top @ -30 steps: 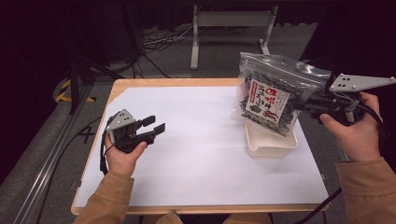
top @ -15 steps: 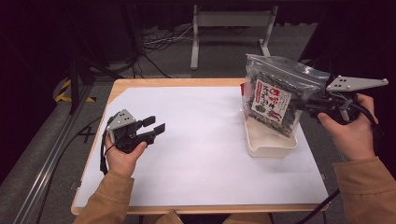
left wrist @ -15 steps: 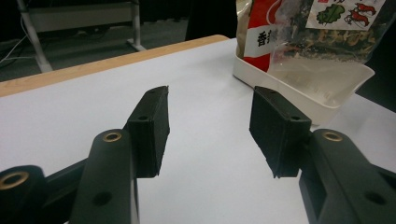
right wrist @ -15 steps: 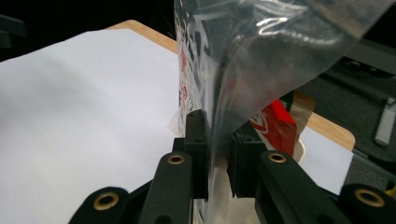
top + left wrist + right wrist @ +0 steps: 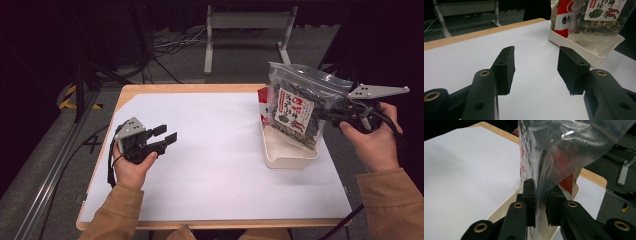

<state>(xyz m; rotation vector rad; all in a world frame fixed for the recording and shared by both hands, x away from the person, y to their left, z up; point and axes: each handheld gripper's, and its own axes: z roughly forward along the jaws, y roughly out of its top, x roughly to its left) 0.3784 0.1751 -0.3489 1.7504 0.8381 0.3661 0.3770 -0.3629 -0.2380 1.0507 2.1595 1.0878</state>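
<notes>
Currently, left gripper [image 5: 164, 137] sits at the left side of the white sheet [image 5: 210, 165] covering the table [image 5: 190, 88]; held in the person's left hand [image 5: 131, 167], jaws pointing right; jaws stand apart with nothing between them, bare sheet visible in the gap in the left gripper view; well apart from the tray. Centre of the sheet is bare. Right side: white tray [image 5: 287, 155] rests on the sheet; clear bag [image 5: 297, 102] of dark dried food with a white-and-red label hangs tilted over it, lower end inside the tray; a red packet [image 5: 263, 105] stands in the tray behind the bag. Right gripper [image 5: 331, 114] pinches the bag's clear edge; in the right gripper view the pads [image 5: 529, 197] clamp plastic film between them; right hand [image 5: 375, 142] holds it from the table's right edge.
</notes>
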